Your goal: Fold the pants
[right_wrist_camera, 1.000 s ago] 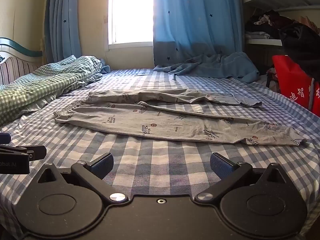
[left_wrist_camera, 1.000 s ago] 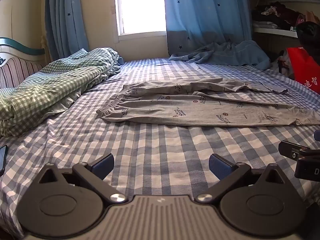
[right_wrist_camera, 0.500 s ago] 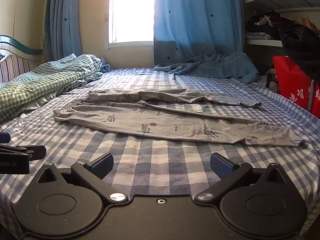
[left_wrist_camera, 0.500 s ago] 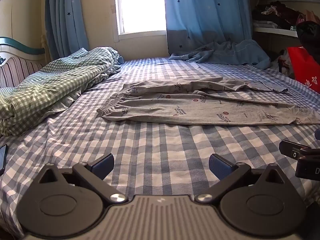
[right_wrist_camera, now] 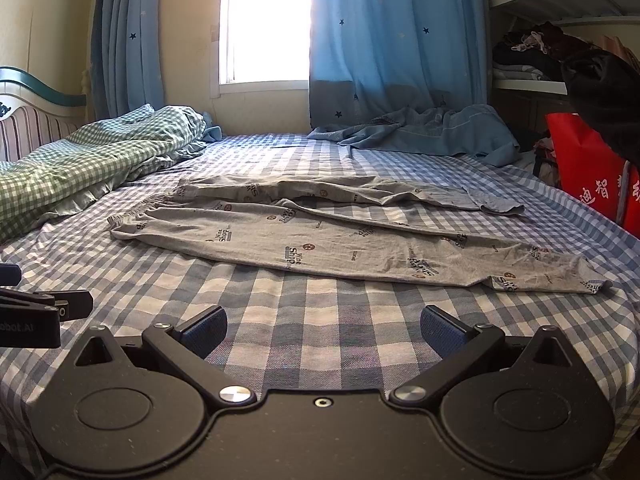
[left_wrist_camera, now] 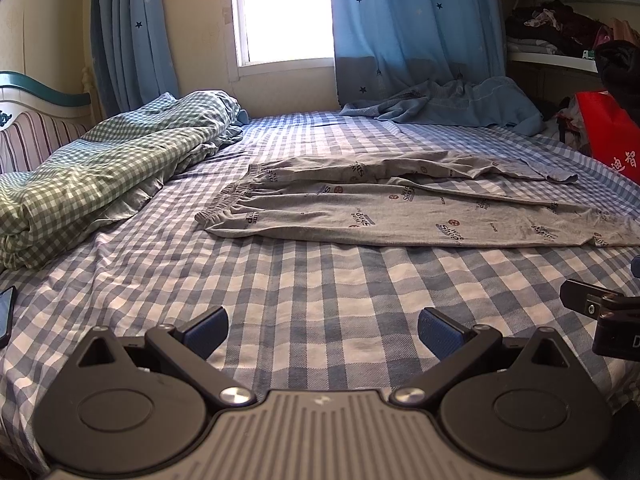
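I held both tools low over the near edge of the bed, neither touching cloth. The left gripper had its 2 fingers spread wide apart with nothing between them; the right gripper stood the same, apart and empty.

The pants lay flat on the checked sheet, well apart from both tools, with the waistband toward the left, near the green checked quilt, and the cuffs to the right. The 2 legs lay in a shallow V: the near leg ended at the near cuff and the far leg at the far cuff.

I judged the step in hand to be the approach for the 1st fold, laying one leg over the other. Procedure, as I read it:

1. Take the left tool to the near end of the waistband and the right tool to the near cuff.
2. Come in low, so that 1 finger slides under the hem and the pinch takes both layers.
3. Lift both ends together, keeping the leg taut, and carry it over the far leg.

I judged the thin knit likely to sag and crease if the 2 ends rose unevenly. A phone lay on the sheet at the left, clear of the path.
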The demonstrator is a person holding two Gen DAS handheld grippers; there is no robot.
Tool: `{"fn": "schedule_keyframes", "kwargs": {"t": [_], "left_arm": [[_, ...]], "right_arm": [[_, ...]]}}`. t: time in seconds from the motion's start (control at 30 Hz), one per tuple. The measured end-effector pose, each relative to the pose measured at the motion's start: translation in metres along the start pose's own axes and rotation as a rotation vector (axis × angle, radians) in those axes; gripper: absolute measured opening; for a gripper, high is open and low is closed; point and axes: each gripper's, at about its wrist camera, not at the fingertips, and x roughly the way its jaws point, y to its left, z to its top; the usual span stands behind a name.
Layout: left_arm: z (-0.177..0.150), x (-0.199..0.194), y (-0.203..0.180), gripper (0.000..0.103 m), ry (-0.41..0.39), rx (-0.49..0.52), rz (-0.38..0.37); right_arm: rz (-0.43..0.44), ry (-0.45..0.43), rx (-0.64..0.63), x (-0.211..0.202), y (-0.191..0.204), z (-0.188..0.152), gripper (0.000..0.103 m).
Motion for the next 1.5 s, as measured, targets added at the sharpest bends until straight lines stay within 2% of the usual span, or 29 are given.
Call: {"fn": "schedule_keyframes", "kwargs": {"t": [0.47,0.6,0.67,0.9,0.93,1.33,1.5], "left_arm": [[-0.004,0.003,0.002,0.103,0.008,-0.004,-0.005],[-0.004,0.006,0.002,0.103,0.014,-0.001,-0.005],[-0.005,0.006,0.002,0.103,0.017,-0.004,-0.008],[-0.005,0.003,0.005,0.103,0.028,-0.029,-0.034],[-0.005,0.003,0.005,0.103,0.029,-0.032,-0.036],[-0.009,-0.004,0.015,0.103,0.068,-0.082,-0.079],[-0.004,-0.007,0.019,0.103,0.072,-0.094,-0.101]], "right_arm": [[-0.003,0.003,-0.003,0.001,0.0,0.0,0.102],[-0.005,0.005,-0.004,-0.004,0.001,0.009,0.102],[-0.005,0.006,-0.004,-0.005,0.003,0.0,0.102],[-0.019,0.02,-0.011,0.001,-0.001,-0.005,0.102],[-0.023,0.026,-0.015,-0.002,0.003,0.002,0.102],[-0.114,0.107,-0.048,-0.01,0.011,0.007,0.102],[-0.103,0.086,-0.042,-0.023,0.012,0.014,0.102]]}}
